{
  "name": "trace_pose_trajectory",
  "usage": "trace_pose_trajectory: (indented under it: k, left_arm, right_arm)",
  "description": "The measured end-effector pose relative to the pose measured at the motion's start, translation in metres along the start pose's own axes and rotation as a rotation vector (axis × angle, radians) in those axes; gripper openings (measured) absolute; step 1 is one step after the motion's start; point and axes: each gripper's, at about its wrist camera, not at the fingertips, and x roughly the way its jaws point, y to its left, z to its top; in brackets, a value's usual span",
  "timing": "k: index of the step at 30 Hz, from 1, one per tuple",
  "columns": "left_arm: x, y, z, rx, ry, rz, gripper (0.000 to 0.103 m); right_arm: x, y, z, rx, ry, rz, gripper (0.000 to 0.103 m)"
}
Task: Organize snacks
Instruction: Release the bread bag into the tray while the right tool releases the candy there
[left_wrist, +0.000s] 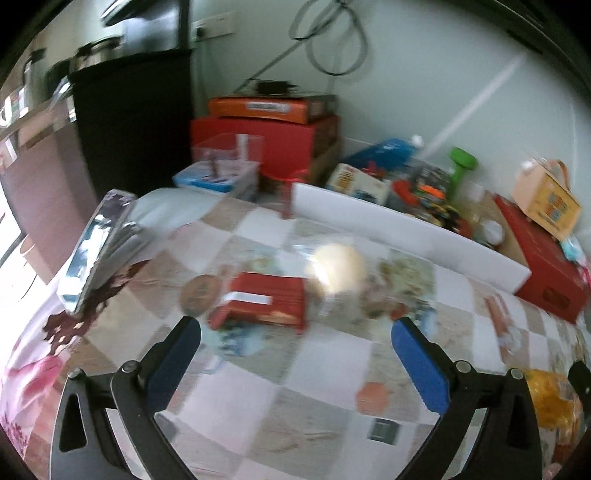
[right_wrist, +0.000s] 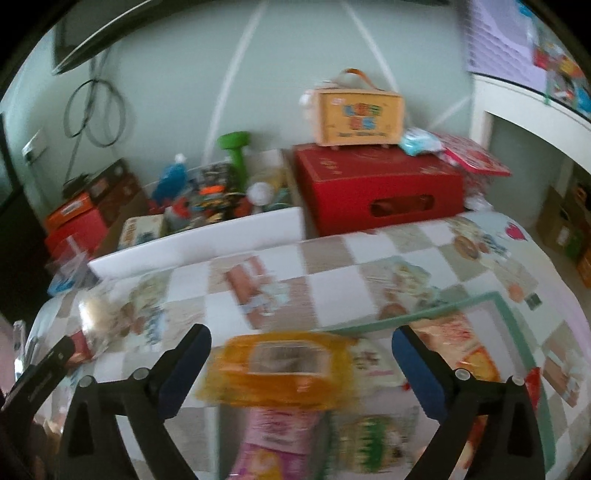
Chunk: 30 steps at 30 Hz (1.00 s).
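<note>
Right wrist view: my right gripper hangs spread wide and empty over a yellow crinkly snack bag, which lies with pink and cream packets in a shallow green-rimmed clear tray on the checkered tablecloth. I judge the sorting part done. My left gripper, spread and empty too, faces a red flat snack box and a clear-wrapped pale round bun lying loose on the cloth, not yet in the tray.
</note>
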Motion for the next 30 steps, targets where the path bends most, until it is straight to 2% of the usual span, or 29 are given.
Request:
trace_pose_trajectory:
  k: [8,12,20,23,26,30]
  left_arm:
    - [0.007,0.049,0.0,-0.101,0.015,0.099,0.103]
    - [0.01,0.057,-0.001,-0.124,0.025,0.091,0.103]
    - [0.026,0.046,-0.003,-0.083,0.078,0.034,0.103]
    - [0.035,0.043,0.001,-0.036,0.105,0.019,0.103]
    - [0.04,0.043,0.006,0.034,0.11,0.037,0.103]
    - [0.042,0.05,0.013,0.042,0.099,0.045,0.103]
  right_arm:
    - [0.006,0.051,-0.013,-0.118,0.027,0.095,0.103]
    - [0.01,0.074,-0.022,-0.175,0.046,0.137,0.103]
    - [0.02,0.104,-0.035,-0.243,0.068,0.197,0.103]
    - [0.026,0.11,-0.038,-0.255,0.078,0.2,0.103]
    - [0.03,0.113,-0.041,-0.259,0.084,0.202,0.103]
    - [0.031,0.115,-0.042,-0.266,0.081,0.196,0.103]
